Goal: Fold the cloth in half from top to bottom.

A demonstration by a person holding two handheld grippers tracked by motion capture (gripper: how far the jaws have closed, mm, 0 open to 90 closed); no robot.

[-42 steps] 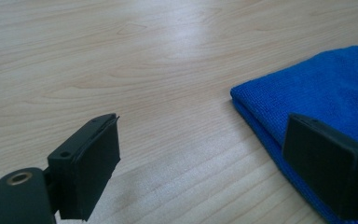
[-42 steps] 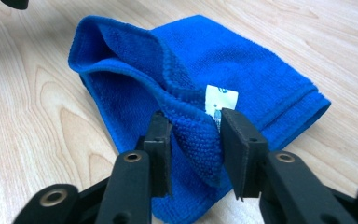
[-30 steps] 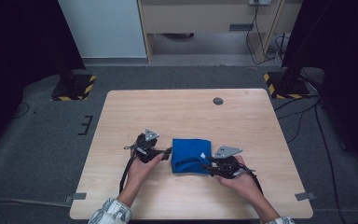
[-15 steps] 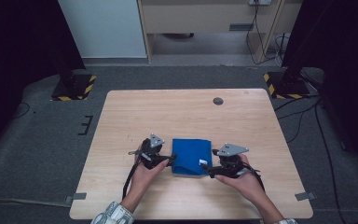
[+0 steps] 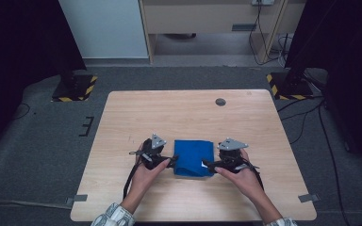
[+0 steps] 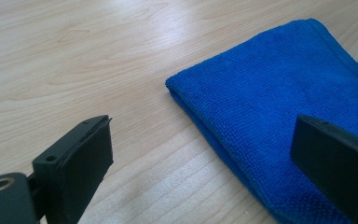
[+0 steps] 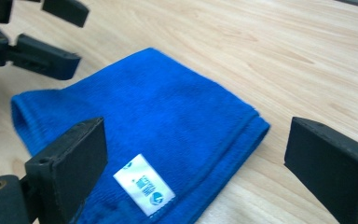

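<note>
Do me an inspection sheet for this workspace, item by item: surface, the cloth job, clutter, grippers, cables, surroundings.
Surface: light wooden table, bare apart from the items below.
Job's things: folded blue cloth lying flat near the person's edge, white label at one corner.
Clutter: small dark round disc near the far edge; nothing else seen.
Grippers: left gripper at the cloth's left edge, jaws open, nothing gripped. Right gripper at the cloth's right edge, jaws have just been opening and stand wide over the cloth, not pinching it.
Cables: black cable trails from the left gripper off the table's near edge.
Surroundings: grey carpet, yellow-black striped stand bases at the table's far corners.
</note>
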